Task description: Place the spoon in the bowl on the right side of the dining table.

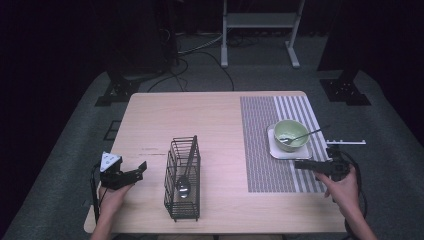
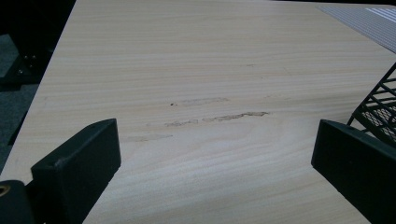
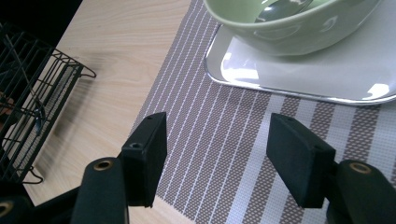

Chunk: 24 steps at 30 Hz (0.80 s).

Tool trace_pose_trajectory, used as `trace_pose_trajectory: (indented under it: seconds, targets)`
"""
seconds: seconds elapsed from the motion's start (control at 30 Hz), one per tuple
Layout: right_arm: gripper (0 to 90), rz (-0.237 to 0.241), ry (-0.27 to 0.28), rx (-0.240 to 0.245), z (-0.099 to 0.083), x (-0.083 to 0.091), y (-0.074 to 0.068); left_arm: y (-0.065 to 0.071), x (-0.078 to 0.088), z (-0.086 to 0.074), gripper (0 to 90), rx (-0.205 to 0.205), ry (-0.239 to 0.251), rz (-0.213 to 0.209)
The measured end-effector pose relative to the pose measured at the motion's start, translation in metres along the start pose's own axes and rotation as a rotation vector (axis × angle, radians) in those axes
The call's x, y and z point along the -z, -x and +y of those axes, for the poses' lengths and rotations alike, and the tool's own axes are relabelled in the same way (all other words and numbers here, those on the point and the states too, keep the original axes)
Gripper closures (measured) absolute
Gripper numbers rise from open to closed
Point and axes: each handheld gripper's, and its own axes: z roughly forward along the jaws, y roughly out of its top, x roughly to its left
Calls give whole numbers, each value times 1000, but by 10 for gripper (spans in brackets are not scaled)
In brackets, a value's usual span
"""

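Spoon (image 1: pixel 300 136) sits in the green bowl (image 1: pixel 291 134), bowl end down inside and handle slanting out over the rim toward the far right, nothing gripping it. Nearest to it is the right gripper (image 1: pixel 300 164), held in the person's right hand (image 1: pixel 342 186) low over the striped placemat (image 1: pixel 260 150), just this side of the white tray (image 1: pixel 292 152). Its jaws stand apart with only mat weave between them, pads touching nothing; in the right gripper view (image 3: pixel 217 158) the tray's glossy edge (image 3: pixel 299 70) lies just ahead and the bowl (image 3: pixel 289 28) rises on it, a glint of spoon metal (image 3: pixel 280 7) inside.

Over on the other side, the left gripper (image 1: pixel 141 167) rests near the table's front left, left hand (image 1: pixel 112 197) behind it, jaws spread wide and empty. The left gripper view (image 2: pixel 215 154) looks across bare wood (image 2: pixel 210 70), faint scuff marks on the grain, a corner of the black wire basket (image 2: pixel 378 107) at the right.

That basket (image 1: pixel 182 180) stands mid-table between the two grippers, well apart from the bowl, with a second spoon (image 1: pixel 185 180) leaning inside it, bowl end down. The right gripper view catches the basket's wires (image 3: pixel 32 93) at far left, on the wooden table (image 1: pixel 210 115).
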Motion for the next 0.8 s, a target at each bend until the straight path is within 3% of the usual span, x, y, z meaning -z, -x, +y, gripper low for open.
trace_pose_trajectory:
  seconds: [0.8]
  targets:
    - [355,34,-49,45,-16,-18,-24,0,0,0,4,-2,0,0]
